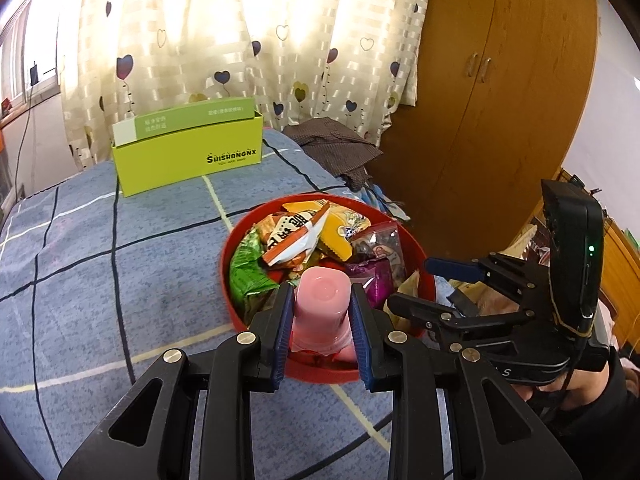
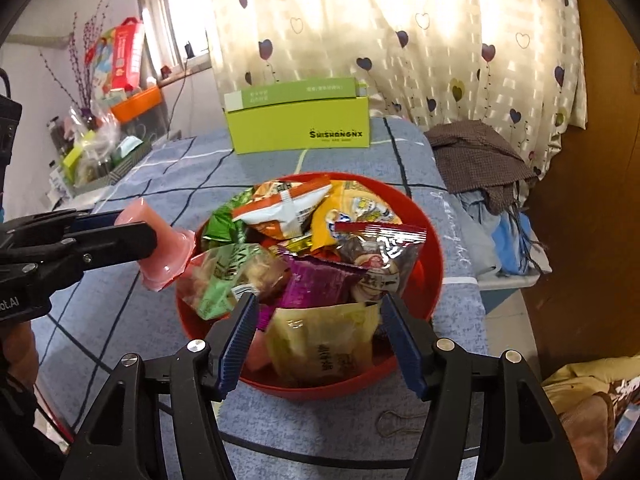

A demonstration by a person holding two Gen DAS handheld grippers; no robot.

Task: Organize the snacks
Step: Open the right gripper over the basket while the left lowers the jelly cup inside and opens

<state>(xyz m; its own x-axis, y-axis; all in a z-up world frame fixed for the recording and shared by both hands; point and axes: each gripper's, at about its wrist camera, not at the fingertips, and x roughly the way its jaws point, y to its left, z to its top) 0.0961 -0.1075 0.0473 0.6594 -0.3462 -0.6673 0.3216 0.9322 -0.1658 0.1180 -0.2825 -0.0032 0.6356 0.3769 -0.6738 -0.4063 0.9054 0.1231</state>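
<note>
A red bowl [image 1: 420, 258] [image 2: 434, 264] full of wrapped snacks sits on the blue checked bed cover. My left gripper [image 1: 322, 304] is shut on a pink jelly cup [image 1: 322, 304] and holds it above the bowl's near left rim; the cup also shows in the right wrist view [image 2: 160, 240]. My right gripper [image 2: 318, 338] is open over the bowl's near side, its fingers on either side of a yellow packet [image 2: 324, 344]. It also shows in the left wrist view [image 1: 440, 292]. A green open box [image 1: 188, 156] [image 2: 298, 128] stands at the far end of the bed.
Dark checked cloth [image 1: 334, 146] [image 2: 478, 156] lies at the bed's far right corner. A wooden wardrobe [image 1: 492, 80] stands to the right. A cluttered side table with an orange tray [image 2: 136, 104] is at the left. A binder clip [image 2: 396, 422] lies near the bowl.
</note>
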